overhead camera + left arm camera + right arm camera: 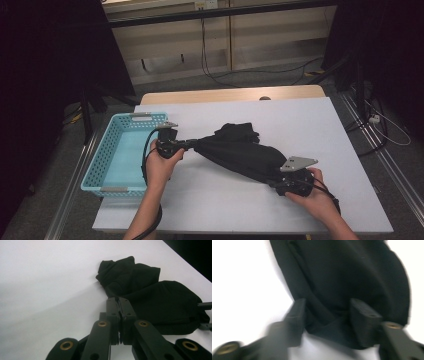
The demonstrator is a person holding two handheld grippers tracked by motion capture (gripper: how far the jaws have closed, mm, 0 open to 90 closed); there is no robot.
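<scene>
White table (300, 125), dark room around it — a black cloth (240, 152) lies mid-table, just right of an empty blue basket (107, 170). Left hand-held gripper (118, 301) is pinched tight on the cloth's near corner; right hand-held gripper (325, 312) stands wide, jaws straddling the cloth's far end.

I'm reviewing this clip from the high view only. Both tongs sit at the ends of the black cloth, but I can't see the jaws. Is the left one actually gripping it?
Observer: Yes. In the left gripper view the left tongs are shut, pinching an edge of the black cloth.
Operator: And the right one?
Observer: The right tongs are open in their own view, jaws wide apart, with the cloth's end lying between them, not clamped.
Operator: Is that view sharp?
Observer: No, it is blurred, especially the jaw at its left.
</scene>
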